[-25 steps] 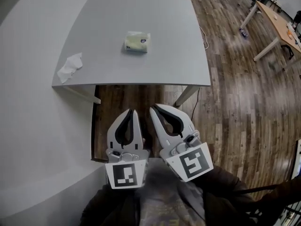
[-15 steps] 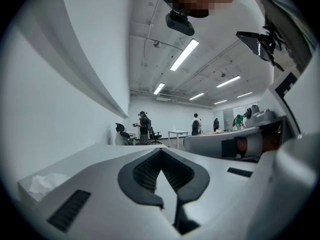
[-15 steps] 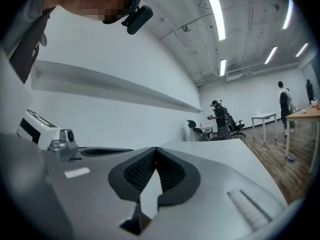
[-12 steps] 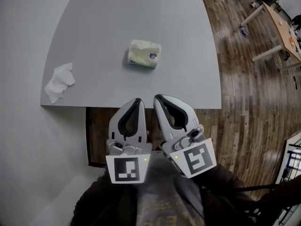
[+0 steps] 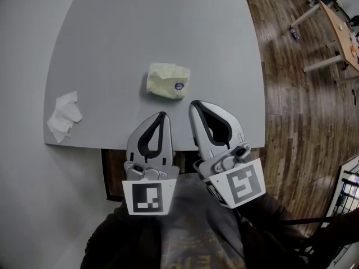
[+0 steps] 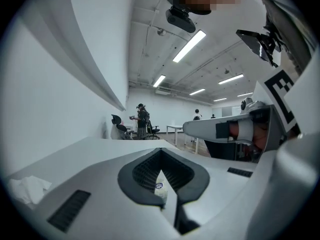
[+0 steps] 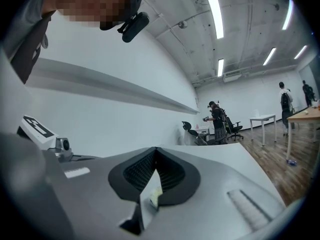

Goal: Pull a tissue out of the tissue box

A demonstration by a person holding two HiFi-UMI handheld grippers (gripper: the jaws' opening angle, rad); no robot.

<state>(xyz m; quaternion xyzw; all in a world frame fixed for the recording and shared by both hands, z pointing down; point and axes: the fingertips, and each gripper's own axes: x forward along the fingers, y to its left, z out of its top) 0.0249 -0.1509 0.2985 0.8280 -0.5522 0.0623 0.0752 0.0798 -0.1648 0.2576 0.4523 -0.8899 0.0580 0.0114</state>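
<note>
The tissue box [image 5: 167, 81], a pale yellow-green pack with a small round label, lies on the grey table [image 5: 140, 21], towards its front edge and about midway across. A crumpled tissue [image 5: 63, 115] lies well to the left of the box, at the table's front left corner.

Both grippers are held over the front edge of the table, side by side, pointing towards the box. The left gripper [image 5: 162, 115] is closed. Its jaws meet at the tips and nothing is pinched between them. In the left gripper view the box is glimpsed through the gap behind the tips. The right gripper [image 5: 194, 103] is likewise closed and empty. Its tips are placed just beside the box's front right corner, though contact cannot be made out.

Wooden floor [image 5: 297, 111] is shown to the right of the table. A person [image 7: 218, 120] is made out far across the room.
</note>
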